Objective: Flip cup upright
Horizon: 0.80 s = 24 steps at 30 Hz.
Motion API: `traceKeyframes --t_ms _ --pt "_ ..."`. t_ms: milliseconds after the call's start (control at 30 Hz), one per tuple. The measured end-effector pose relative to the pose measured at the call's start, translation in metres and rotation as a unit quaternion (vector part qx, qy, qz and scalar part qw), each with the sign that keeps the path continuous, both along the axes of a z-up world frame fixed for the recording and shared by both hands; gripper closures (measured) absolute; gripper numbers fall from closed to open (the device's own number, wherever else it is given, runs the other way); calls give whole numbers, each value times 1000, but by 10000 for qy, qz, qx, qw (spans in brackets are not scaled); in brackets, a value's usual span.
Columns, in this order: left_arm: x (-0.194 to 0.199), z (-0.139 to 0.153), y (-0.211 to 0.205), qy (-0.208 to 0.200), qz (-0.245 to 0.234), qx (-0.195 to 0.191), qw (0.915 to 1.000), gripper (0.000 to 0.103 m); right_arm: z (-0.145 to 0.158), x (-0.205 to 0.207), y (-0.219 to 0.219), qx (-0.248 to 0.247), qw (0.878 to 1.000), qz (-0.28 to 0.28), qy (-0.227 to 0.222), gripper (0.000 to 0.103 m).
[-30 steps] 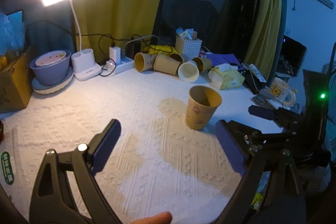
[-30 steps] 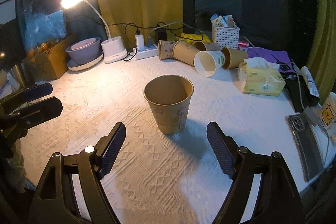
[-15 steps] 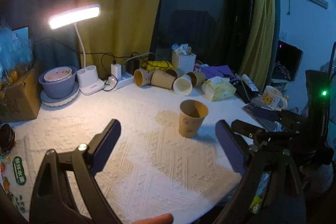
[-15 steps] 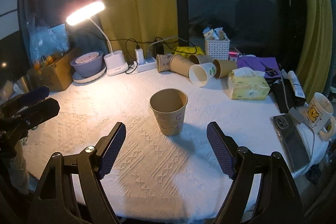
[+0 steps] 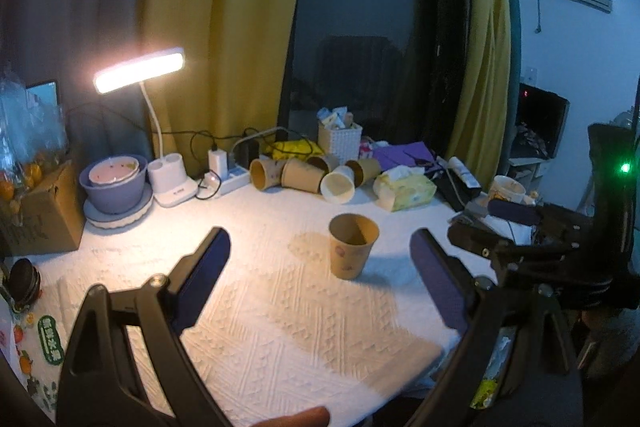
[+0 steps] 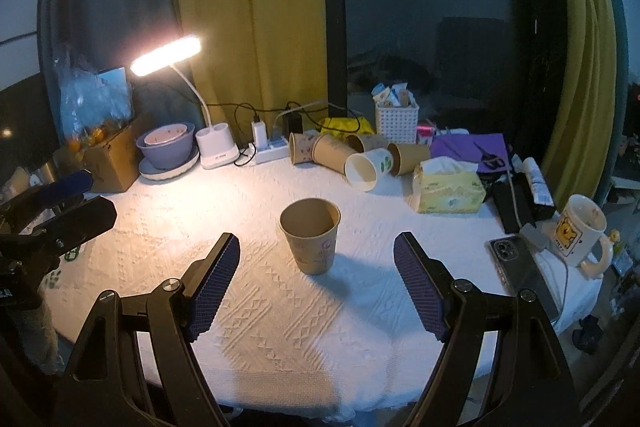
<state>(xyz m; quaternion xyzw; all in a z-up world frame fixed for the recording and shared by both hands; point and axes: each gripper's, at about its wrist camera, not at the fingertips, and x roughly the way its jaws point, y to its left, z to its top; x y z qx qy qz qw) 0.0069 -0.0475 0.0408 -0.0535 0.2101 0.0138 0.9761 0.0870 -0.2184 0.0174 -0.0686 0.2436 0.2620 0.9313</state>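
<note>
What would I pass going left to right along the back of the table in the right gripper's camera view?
Cardboard box → purple bowl → white lamp base → power strip → paper cups lying on their sides → yellow tissue pack → bear mug.

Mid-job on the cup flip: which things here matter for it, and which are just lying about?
Job:
- paper cup, upright on the white cloth
- left gripper, open
- right gripper, open

Lying about:
- tipped cups at the back
- desk lamp
- tissue box
- mug
- phone
- white basket
</note>
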Motion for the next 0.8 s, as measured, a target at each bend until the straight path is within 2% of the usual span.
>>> traceKeyframes --t_ms 800 --pt "-33 44 -15 -668 -83 72 9977 11 44 -34 -17 79 9987 24 -512 21"
